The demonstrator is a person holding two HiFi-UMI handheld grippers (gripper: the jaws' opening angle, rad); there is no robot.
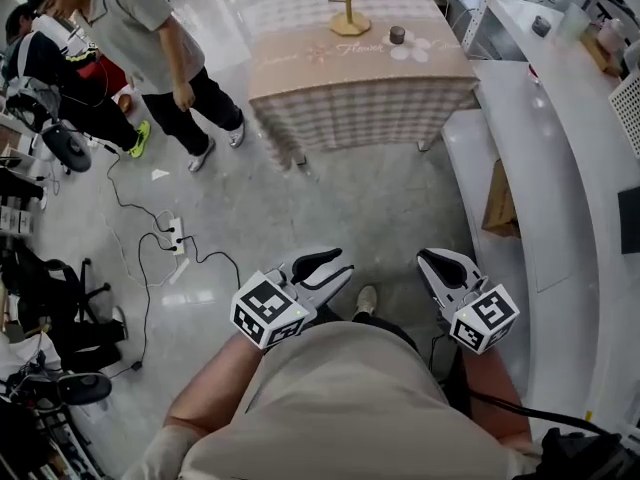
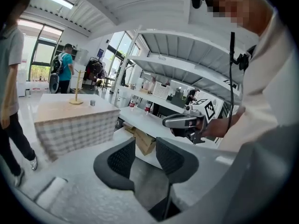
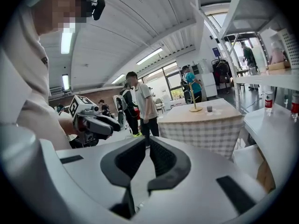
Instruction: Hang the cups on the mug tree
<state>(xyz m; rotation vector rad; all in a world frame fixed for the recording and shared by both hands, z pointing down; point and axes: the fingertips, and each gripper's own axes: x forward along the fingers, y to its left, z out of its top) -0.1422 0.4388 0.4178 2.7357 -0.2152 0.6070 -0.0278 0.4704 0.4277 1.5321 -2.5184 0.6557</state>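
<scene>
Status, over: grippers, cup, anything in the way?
Left gripper open, empty; right gripper shut, empty. Cup beside mug tree on table, far ahead. Bystander left of table.

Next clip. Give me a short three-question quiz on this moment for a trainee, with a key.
1. True or false: the cup already hangs on the mug tree.
2. Which tongs have their jaws apart? A) left tongs B) right tongs C) both
3. How many cups stand on the table?
Key: 1 false, it stands on the table beside the mug tree. 2 A, the right tongs are shut. 3 one.
</scene>
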